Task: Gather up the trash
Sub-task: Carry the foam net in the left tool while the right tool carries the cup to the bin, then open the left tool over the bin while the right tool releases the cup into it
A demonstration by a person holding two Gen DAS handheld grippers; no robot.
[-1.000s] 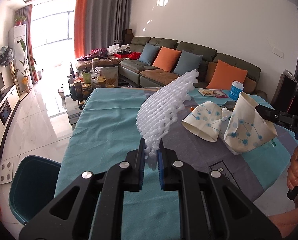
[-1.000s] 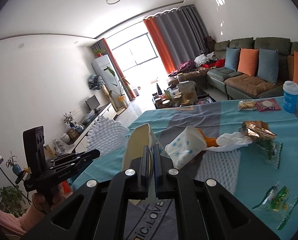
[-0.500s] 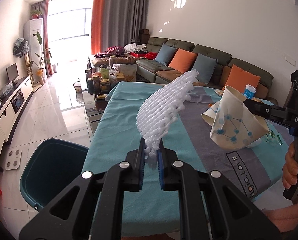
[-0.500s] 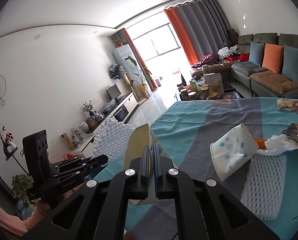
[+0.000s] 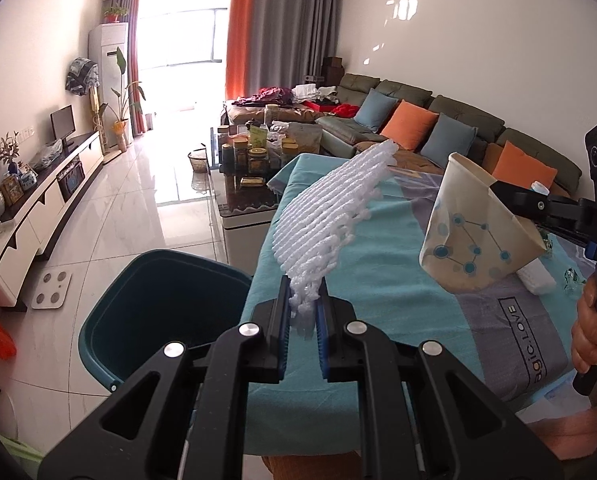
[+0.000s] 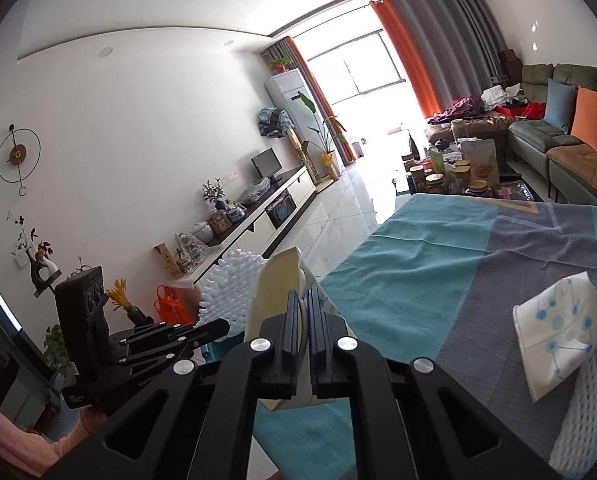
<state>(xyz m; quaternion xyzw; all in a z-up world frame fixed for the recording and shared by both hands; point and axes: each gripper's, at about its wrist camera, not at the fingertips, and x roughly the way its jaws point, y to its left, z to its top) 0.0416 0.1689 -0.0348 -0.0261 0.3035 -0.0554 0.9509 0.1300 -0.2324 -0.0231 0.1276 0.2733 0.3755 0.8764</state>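
Observation:
My left gripper [image 5: 302,312] is shut on a white foam fruit net [image 5: 330,216], held up over the table's left edge. A teal trash bin [image 5: 166,312] stands on the floor just left of and below it. My right gripper [image 6: 303,320] is shut on a crushed paper cup [image 6: 278,284] with a blue dot pattern; it shows in the left wrist view [image 5: 470,232] at right, above the table. The left gripper with the net [image 6: 230,284] shows in the right wrist view at lower left.
The table has a teal and grey cloth [image 5: 398,288]. Another crushed paper cup [image 6: 558,328] and a foam net [image 6: 586,408] lie on it at right. A coffee table with jars [image 5: 254,160], a sofa [image 5: 438,128] and a TV cabinet [image 5: 38,208] stand beyond.
Both grippers have swung left toward the table's left edge with their loads. The teal bin has come fully into the left wrist view, closer below the net.

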